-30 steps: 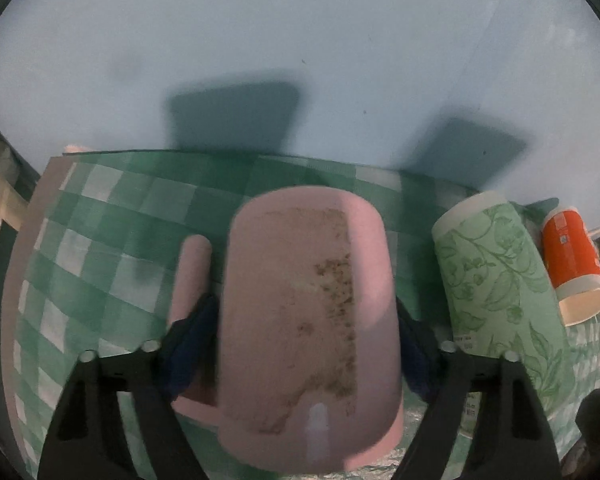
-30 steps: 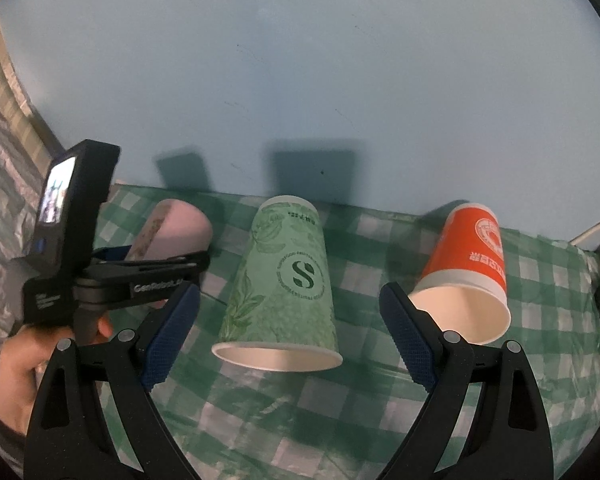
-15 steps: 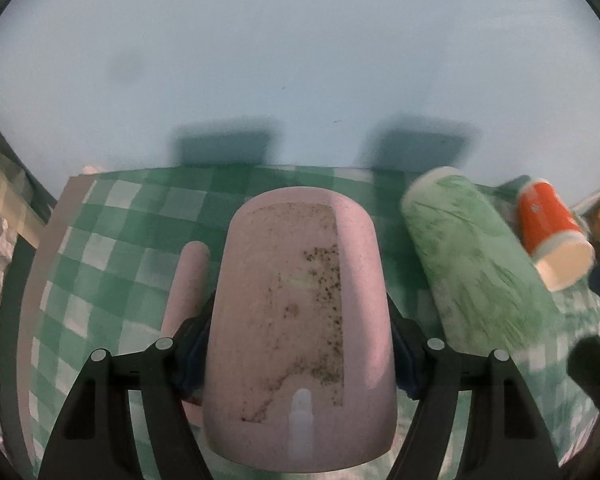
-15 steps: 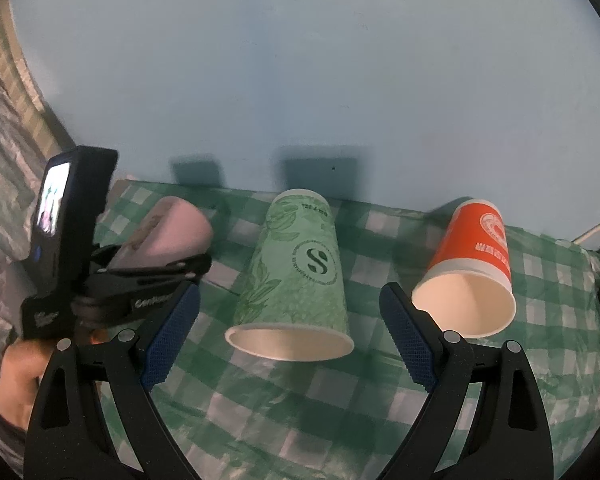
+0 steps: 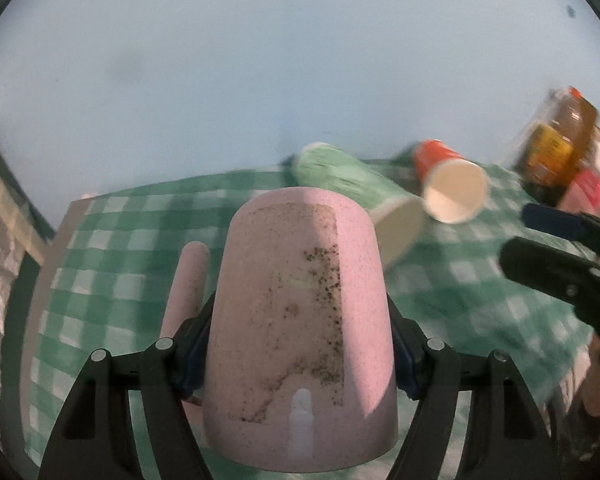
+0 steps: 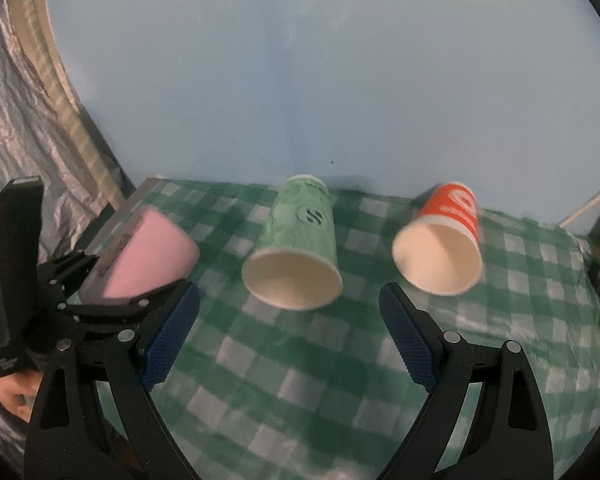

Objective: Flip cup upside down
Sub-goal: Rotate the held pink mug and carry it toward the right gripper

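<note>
My left gripper is shut on a pink cup with a handle on its left and label residue on its side. It holds the cup lifted and tilted over the green checked tablecloth; the cup's mouth faces the camera side. In the right wrist view the pink cup hangs at the left in the left gripper. My right gripper is open and empty, above the cloth, short of a green paper cup and an orange paper cup.
The green cup and orange cup stand on the cloth, mouths showing toward the cameras. A brown bottle and packets stand at the far right. A pale blue wall is behind. Foil-like sheeting is at the left.
My left gripper has lifted and tilted the pink cup and swung its view to the right. My right gripper has risen and tipped down, so both paper cups' mouths now show.
</note>
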Action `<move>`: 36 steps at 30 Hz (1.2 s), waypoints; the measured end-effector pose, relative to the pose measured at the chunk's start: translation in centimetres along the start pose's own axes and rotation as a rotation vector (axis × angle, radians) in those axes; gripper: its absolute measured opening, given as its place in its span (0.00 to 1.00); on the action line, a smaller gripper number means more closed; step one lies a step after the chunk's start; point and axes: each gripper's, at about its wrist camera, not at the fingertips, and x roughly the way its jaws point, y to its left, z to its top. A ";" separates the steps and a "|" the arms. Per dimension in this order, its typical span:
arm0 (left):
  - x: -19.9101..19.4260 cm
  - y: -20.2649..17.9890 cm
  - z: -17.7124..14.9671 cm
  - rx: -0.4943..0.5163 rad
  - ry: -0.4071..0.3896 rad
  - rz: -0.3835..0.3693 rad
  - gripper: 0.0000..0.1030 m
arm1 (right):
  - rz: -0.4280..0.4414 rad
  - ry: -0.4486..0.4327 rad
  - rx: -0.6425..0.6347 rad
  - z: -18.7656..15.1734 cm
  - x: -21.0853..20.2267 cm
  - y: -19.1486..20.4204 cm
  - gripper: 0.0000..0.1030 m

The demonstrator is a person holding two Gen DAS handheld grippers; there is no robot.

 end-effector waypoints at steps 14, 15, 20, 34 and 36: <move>1.8 -8.3 -3.0 0.154 0.029 -0.092 0.72 | 0.016 0.030 0.069 -6.1 -2.2 -4.3 0.88; 2.2 -8.6 -3.0 0.159 0.039 -0.099 0.72 | 0.014 0.029 0.079 -6.4 -2.3 -4.7 0.88; 3.5 -9.3 -3.2 0.165 0.073 -0.112 0.72 | 0.005 0.046 0.129 -7.2 -1.9 -6.5 0.88; 3.3 -10.5 -3.2 0.204 0.098 -0.070 0.78 | 0.010 0.056 0.136 -7.7 -1.7 -6.5 0.88; 2.8 -10.2 -2.9 0.199 0.090 -0.077 0.79 | 0.008 0.056 0.138 -7.6 -1.7 -6.5 0.88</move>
